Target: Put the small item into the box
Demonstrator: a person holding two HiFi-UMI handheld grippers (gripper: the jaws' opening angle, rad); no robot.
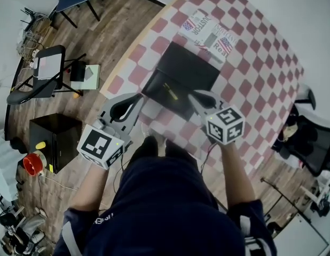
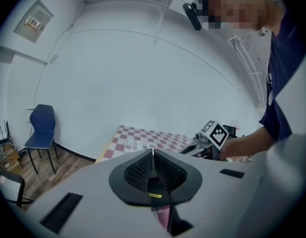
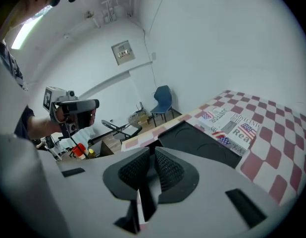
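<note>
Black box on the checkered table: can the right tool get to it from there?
Probably yes. The right tool hangs just above the near edge of the black box, and nothing shows between them. The left tool is off at the box's other side.

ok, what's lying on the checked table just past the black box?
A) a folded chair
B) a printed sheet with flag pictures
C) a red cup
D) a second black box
B: in the head view a printed sheet with flag pictures lies flat on the checked table just beyond the black box.
</note>
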